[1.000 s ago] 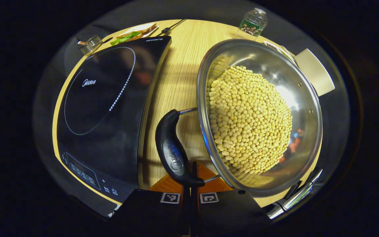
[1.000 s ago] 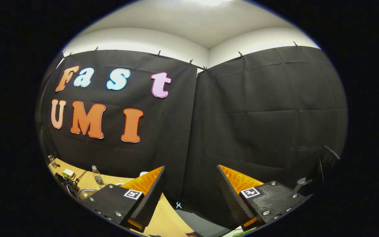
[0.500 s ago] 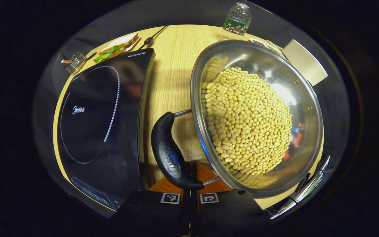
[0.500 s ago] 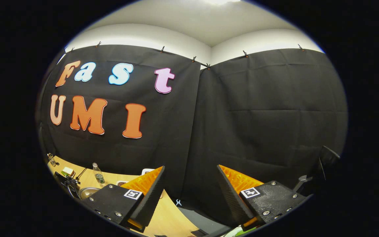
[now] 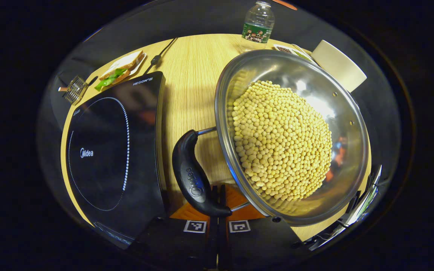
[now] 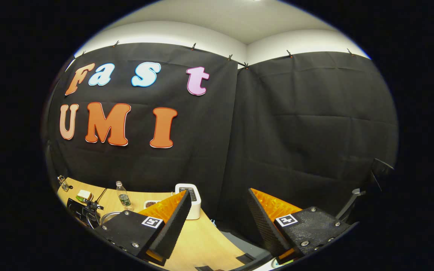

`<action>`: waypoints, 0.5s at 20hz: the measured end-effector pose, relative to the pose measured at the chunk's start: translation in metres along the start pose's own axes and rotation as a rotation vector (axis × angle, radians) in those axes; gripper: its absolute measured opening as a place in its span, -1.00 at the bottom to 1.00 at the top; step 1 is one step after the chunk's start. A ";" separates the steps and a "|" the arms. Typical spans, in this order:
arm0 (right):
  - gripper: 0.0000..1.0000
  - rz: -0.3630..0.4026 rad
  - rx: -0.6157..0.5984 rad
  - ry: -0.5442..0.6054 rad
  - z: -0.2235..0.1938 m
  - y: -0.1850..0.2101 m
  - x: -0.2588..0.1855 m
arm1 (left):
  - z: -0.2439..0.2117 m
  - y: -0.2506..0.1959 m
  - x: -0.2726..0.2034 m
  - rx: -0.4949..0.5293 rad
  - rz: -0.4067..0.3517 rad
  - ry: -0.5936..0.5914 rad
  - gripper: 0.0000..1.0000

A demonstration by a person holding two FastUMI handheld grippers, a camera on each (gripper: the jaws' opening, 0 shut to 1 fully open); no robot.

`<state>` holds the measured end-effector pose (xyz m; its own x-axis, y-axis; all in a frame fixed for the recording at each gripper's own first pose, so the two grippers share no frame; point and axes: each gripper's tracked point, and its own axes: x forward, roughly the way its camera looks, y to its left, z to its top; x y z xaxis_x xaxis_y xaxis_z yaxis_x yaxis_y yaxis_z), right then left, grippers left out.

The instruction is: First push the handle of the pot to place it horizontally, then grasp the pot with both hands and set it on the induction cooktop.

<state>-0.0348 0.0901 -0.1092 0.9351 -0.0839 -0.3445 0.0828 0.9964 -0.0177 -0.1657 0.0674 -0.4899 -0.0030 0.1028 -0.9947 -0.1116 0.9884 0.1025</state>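
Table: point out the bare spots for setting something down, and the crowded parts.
Bare wood runs between the cooktop and the pot, widening toward the bottle. The cooktop's glass is free. The far edge is crowded: sandwich, bottle, white box.

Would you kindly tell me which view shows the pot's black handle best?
The left gripper view: the handle lies close, whole, just ahead of the left claw. The right gripper view catches merely a sliver of the pot, handle indiscernible.
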 end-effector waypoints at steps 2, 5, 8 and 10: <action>0.87 0.020 0.007 0.034 -0.010 0.016 -0.001 | 0.008 0.006 -0.002 0.025 0.022 -0.030 -0.84; 0.87 0.040 0.004 0.083 -0.020 0.031 0.000 | 0.025 0.018 -0.018 0.044 0.057 -0.082 -0.84; 0.87 0.026 0.002 0.099 -0.020 0.032 -0.001 | 0.036 0.024 -0.029 0.036 0.047 -0.097 -0.84; 0.87 0.007 0.000 0.102 -0.021 0.027 -0.006 | 0.037 0.032 -0.027 0.038 0.043 -0.109 -0.84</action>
<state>-0.0449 0.1178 -0.1274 0.8956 -0.0750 -0.4385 0.0762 0.9970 -0.0149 -0.1325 0.1004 -0.4590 0.1009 0.1551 -0.9827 -0.0759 0.9861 0.1478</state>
